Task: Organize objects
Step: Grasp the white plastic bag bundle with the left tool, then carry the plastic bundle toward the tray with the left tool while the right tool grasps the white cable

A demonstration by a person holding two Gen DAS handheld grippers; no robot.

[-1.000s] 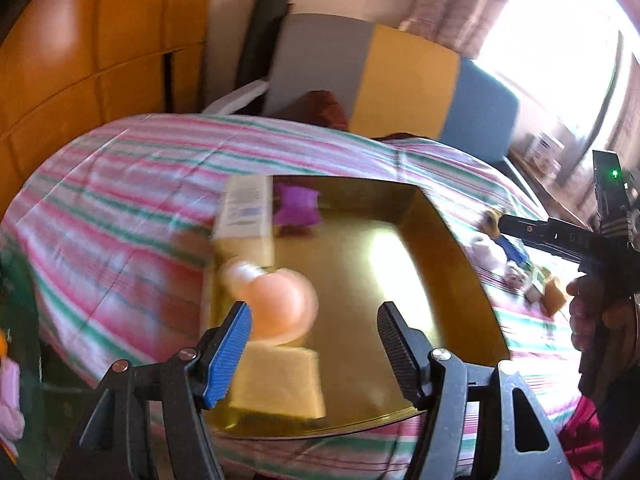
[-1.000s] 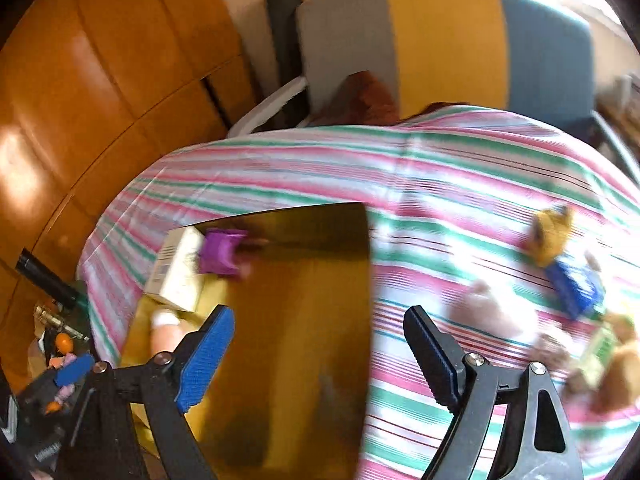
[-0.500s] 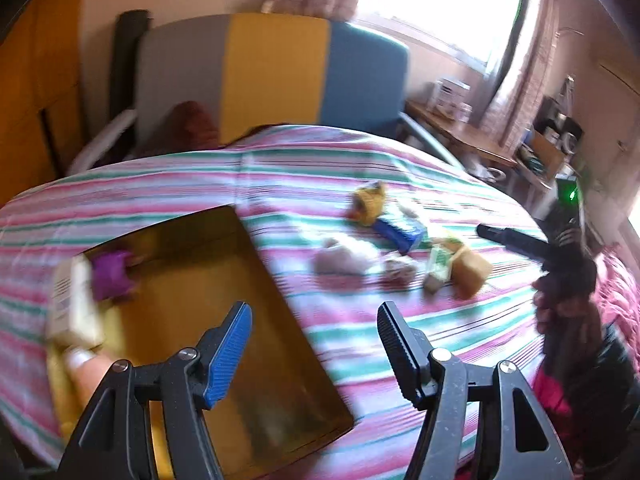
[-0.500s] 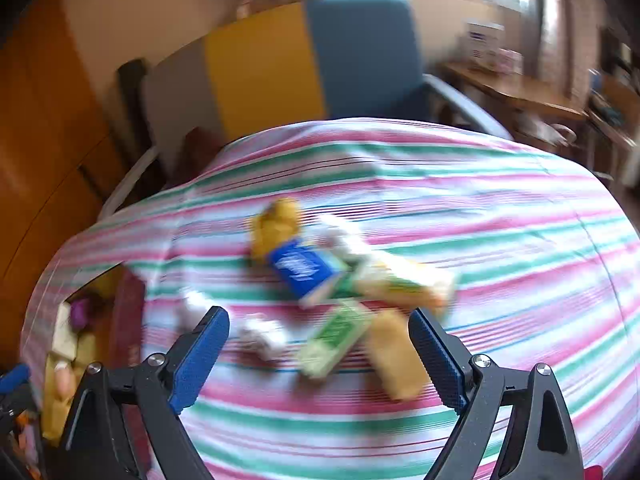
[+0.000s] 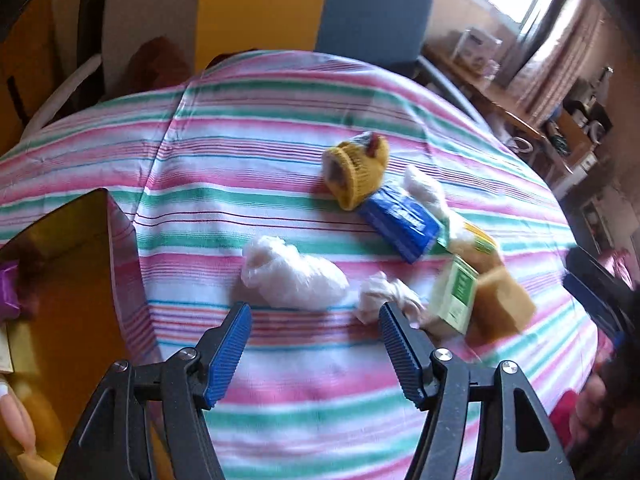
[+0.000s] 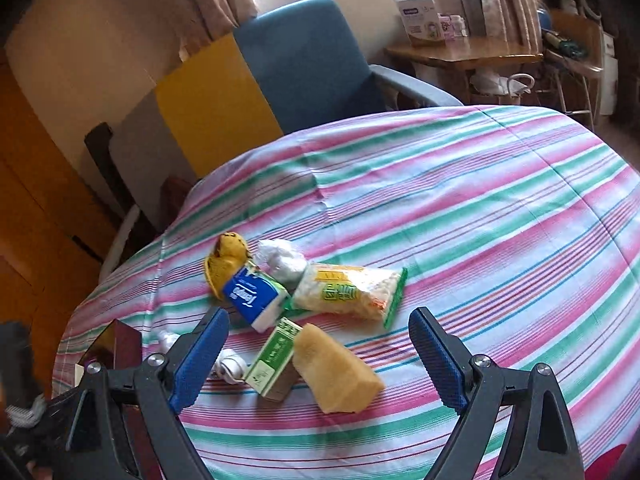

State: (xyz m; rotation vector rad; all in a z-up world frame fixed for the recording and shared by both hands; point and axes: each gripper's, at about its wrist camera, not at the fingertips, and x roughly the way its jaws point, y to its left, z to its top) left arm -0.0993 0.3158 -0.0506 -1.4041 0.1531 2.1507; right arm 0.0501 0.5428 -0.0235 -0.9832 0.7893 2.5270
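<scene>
Both views swung from tray (image 5: 120, 240) to clutter, left gripper (image 5: 314, 340) fingers apart.

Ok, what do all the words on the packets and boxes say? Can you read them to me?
"Tempo": on the blue tissue pack, seen upside down.
Snack bag: green characters on a yellow band, too blurred to read.
Green and white box: print too small to read.
White box on the far desk: too small to read.
Left wrist view: everything too blurred to read.
</scene>
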